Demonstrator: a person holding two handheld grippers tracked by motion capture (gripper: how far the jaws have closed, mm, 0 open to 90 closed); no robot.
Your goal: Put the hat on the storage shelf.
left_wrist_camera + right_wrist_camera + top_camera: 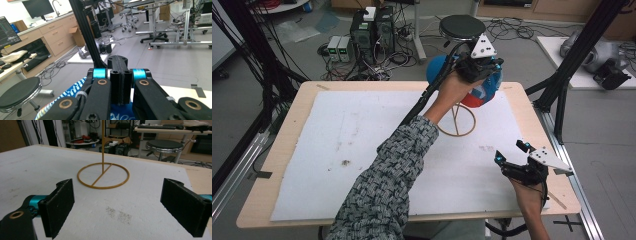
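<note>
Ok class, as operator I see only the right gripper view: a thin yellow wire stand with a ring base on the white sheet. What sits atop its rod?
Observer: In the high view, a round blue, red and white fabric thing tops the stand.
Operator: Where is the left gripper?
Observer: The left gripper sits on top of that fabric thing with its jaws shut. I cannot tell whether they pinch the cloth.

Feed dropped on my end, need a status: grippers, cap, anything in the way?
Left gripper shut, up at the cap atop the gold stand. Right gripper open, empty, low over the white mat. Nothing between them.
</note>
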